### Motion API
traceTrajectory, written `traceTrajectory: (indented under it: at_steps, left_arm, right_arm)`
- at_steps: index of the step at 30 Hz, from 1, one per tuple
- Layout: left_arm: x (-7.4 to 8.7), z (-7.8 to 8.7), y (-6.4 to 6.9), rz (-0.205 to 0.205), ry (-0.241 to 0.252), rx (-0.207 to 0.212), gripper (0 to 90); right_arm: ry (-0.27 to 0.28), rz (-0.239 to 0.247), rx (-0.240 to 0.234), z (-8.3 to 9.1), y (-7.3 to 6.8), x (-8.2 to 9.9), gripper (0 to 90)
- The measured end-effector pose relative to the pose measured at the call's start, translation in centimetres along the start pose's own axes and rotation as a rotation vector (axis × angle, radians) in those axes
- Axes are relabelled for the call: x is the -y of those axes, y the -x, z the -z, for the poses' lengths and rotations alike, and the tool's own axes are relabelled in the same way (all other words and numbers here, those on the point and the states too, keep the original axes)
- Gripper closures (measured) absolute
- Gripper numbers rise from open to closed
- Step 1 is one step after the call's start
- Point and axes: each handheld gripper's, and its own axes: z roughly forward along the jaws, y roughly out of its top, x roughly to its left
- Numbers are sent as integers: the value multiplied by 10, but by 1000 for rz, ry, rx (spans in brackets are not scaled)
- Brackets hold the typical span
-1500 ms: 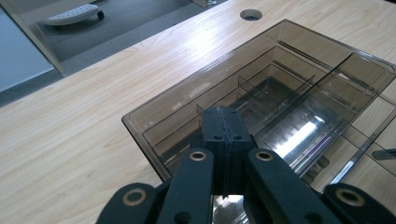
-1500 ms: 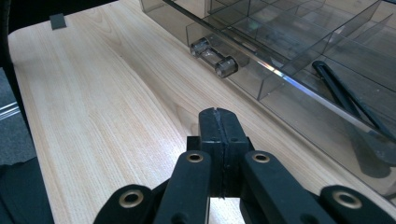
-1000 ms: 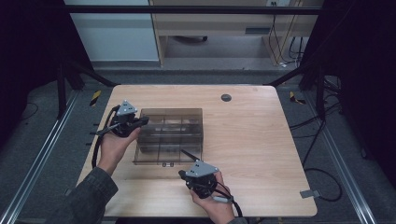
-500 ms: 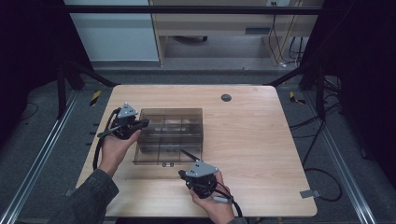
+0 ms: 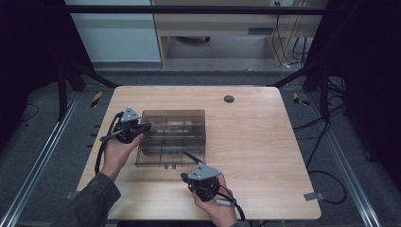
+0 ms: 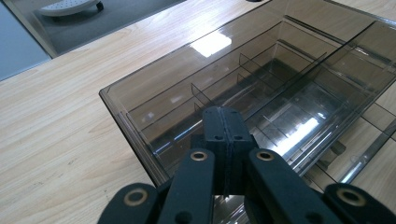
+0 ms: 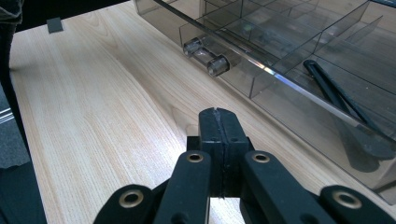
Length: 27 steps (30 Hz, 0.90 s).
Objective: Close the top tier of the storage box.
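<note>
**Both grippers closed beside the smoked organiser box**

Little has moved since the earlier frame: the left gripper (image 5: pixel 142 126) sits at the same left edge of the box, the hand under it shifted only slightly, and the right gripper (image 5: pixel 187 155) is where it was at the near right corner.

From the high view, the compartment box (image 5: pixel 171 137) lies left of centre on the wooden table (image 5: pixel 255 142), its footprint close to square with sides running parallel to the table's edges. Its latch side faces the person. That view also shows a sleeve (image 5: pixel 90 203) on the left forearm and a small round grommet (image 5: pixel 229 99) in the tabletop well beyond the box.

The left gripper view adds what the high view cannot: the closed clear lid (image 6: pixel 196 70) catches a bright reflection, and beneath it thin dividers split the interior into long rows of small cells. Both black jaws are pressed together with nothing between them, their tip (image 6: pixel 223 122) just over the box's edge.

The right gripper view shows the front wall close up, with a clear cylindrical latch (image 7: pixel 205 56) projecting from it, and the box (image 7: pixel 299 56) running away diagonally. Its jaws (image 7: pixel 218 122) are likewise together and empty, above bare wood just short of the wall.
</note>
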Motion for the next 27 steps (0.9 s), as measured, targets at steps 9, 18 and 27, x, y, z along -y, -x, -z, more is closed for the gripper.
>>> traceTrajectory:
  at_steps: [9, 18, 27]
  left_arm:
    - [3, -1, 2, -1, -2, -2, 896]
    - [4, -2, 6, -7, -8, -12, 896]
    - [5, -2, 5, 19, -8, -7, 895]
  right_arm:
    - [4, 2, 1, -1, -1, 0, 900]
    - [27, -3, 18, -3, 0, -2, 900]
    - [51, -1, 34, -9, 2, -6, 900]
